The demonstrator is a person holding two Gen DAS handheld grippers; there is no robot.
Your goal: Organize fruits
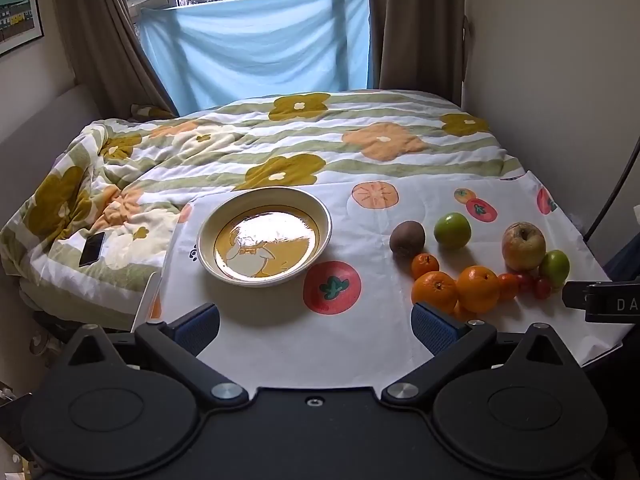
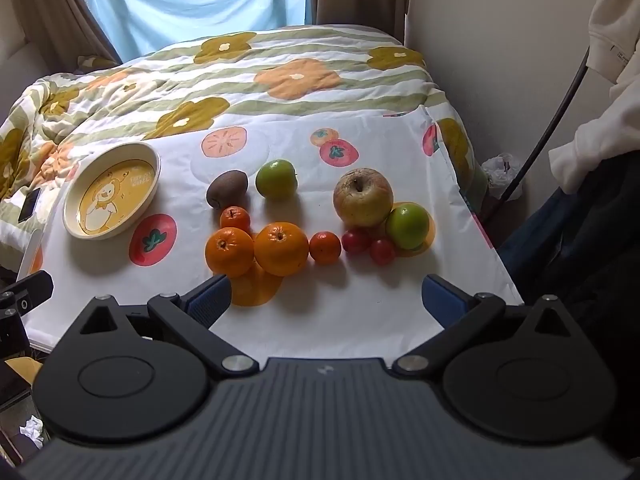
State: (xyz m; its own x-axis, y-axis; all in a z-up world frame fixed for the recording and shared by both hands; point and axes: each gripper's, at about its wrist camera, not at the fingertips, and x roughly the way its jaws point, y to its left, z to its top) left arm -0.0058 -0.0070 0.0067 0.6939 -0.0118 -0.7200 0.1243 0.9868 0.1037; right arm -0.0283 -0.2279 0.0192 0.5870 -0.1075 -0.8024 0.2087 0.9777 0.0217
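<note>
A cream bowl [image 1: 325, 216] [image 2: 152, 156] with a yellow cartoon picture inside sits empty on the white fruit-print cloth [image 1: 360, 344] [image 2: 320, 320]. To its right lies a cluster of fruit: a brown kiwi [image 2: 227, 188], a green apple [image 2: 276, 179], a wrinkled yellowish apple [image 2: 363, 197], a second green apple [image 2: 407, 221], two large oranges [image 2: 281, 248], two small tangerines [image 2: 235, 218] and two cherry tomatoes [image 2: 382, 251]. My left gripper [image 1: 316, 326] hangs open in front of the bowl. My right gripper [image 2: 326, 300] hangs open just short of the oranges. Nothing is between either pair of fingers.
The cloth lies on a bed with a flowered quilt [image 1: 280, 148]. A black phone [image 1: 92, 249] rests on the quilt left of the bowl. A wall [image 2: 500, 60] and a dark cable [image 2: 560, 112] stand at the right. Pale clothing [image 2: 612, 40] hangs at the far right.
</note>
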